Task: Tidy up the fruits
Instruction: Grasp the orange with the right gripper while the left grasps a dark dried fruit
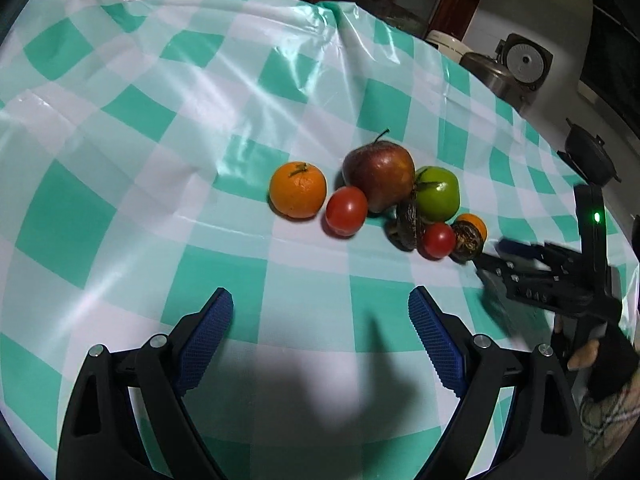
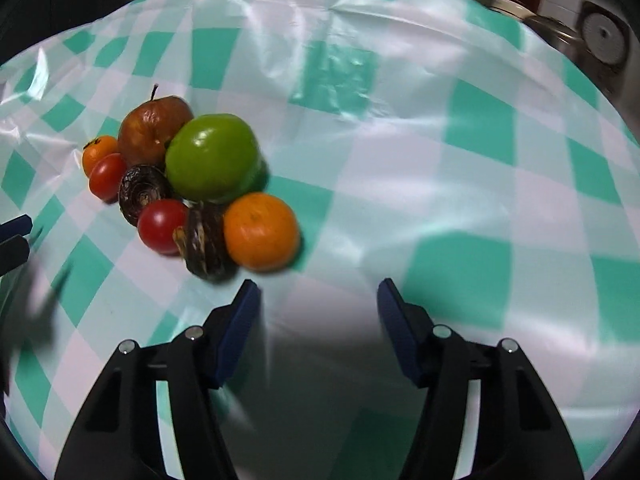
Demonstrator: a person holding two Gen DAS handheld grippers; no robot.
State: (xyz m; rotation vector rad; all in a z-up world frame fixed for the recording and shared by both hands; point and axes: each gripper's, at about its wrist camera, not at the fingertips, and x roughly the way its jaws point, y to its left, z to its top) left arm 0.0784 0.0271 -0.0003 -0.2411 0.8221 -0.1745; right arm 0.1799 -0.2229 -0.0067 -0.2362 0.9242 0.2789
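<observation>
Fruits (image 1: 380, 196) sit bunched together on a table with a shiny green-and-white checked cloth (image 1: 160, 128). Pots (image 1: 496, 72) stand behind it in a dim room. Left gripper (image 1: 320, 320) and right gripper (image 2: 318, 300) are spread apart, pinching nothing.

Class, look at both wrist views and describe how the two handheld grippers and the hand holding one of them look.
Both the left gripper and right gripper are black, with ridged blue pads and silver pivot pins. The right one shows a green light. The hand wears a black fingerless glove and patterned sleeve.
</observation>
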